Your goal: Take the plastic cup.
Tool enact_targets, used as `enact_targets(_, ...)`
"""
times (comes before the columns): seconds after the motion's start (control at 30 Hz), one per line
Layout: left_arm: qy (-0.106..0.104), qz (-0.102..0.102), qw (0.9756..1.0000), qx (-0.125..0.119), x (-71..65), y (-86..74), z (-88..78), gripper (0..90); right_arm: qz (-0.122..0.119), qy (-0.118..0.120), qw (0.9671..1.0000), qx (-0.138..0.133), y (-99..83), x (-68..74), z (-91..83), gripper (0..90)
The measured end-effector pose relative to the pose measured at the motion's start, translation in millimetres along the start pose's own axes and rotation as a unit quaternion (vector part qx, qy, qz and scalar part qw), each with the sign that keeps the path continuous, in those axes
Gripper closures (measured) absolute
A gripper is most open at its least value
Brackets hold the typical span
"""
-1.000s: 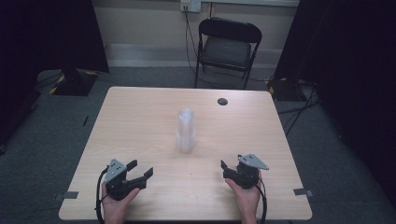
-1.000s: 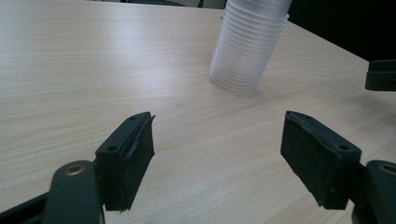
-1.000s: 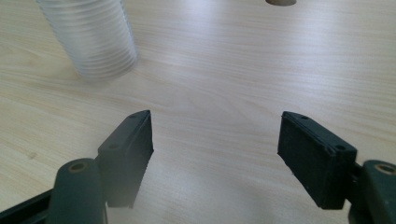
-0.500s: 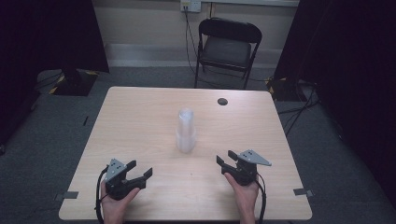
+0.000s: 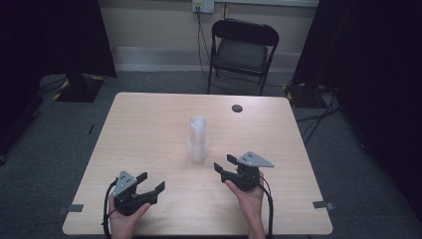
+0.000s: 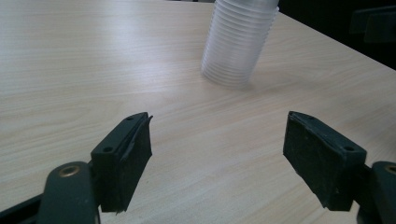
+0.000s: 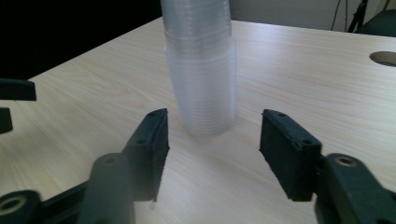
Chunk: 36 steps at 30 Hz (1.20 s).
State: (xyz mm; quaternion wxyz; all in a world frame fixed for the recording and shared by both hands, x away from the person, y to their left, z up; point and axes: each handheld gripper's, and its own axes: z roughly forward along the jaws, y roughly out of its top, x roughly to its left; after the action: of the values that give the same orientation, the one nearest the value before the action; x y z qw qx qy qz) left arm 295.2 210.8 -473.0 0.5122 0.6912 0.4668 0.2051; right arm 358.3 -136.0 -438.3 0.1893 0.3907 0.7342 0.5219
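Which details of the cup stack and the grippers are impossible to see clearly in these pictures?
- Cup stack: how many cups it holds; too small in the high view.
- Top of the stack: cut off by the upper edge in the left gripper view and the right gripper view.
- Left gripper: its body lies below the frame edge in its own view.
- Right gripper: its near jaw arm is blurred in its own view.
- Dark round spot on the table: hole or object, too small.

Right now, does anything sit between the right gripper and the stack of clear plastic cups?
Nothing visible does. The right gripper faces the stack of clear plastic cups with open, empty jaws, which have just been opening, and bare light wooden table lies between them. The left gripper, also open, sits off to the side.
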Motion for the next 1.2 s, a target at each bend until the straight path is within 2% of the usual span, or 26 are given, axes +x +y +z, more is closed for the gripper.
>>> enact_targets(0.1,-0.003,-0.003,1.0,0.002,0.5,-1.9,2.9,23.4,-0.004,0.008,0.9999,-0.005,5.2,1.0,4.3,36.6)
enact_targets(0.23,-0.008,0.007,0.9999,0.008,-2.2,-2.3,4.6,23.4,-0.007,0.013,0.9997,-0.019,14.0,1.7,11.1,30.8)
enact_targets(0.27,-0.009,0.008,0.9999,0.007,-2.9,-2.2,4.9,23.4,-0.006,0.014,0.9997,-0.019,16.7,1.2,13.7,27.5)
enact_targets(0.47,-0.014,0.015,0.9998,0.007,-6.8,-0.2,4.5,22.7,-0.014,0.026,0.9994,-0.016,35.8,-0.5,25.9,22.5)
enact_targets(0.67,-0.017,0.018,0.9996,0.01,-8.8,-0.1,5.3,22.6,-0.027,0.03,0.999,-0.017,50.3,-1.6,36.5,20.7)
enact_targets(0.77,-0.018,0.013,0.9997,0.008,-9.0,0.1,5.7,22.4,-0.039,0.033,0.9985,-0.019,59.1,-3.0,46.2,22.4)
enact_targets(0.93,-0.017,0.015,0.9997,0.011,-9.8,0.2,5.7,20.5,-0.049,0.031,0.9982,-0.012,65.7,-4.2,56.5,22.1)
enact_targets(1.2,-0.02,0.016,0.9996,0.012,-11.1,0.1,7.2,20.5,-0.051,0.035,0.998,-0.011,72.2,-7.0,73.3,19.9)
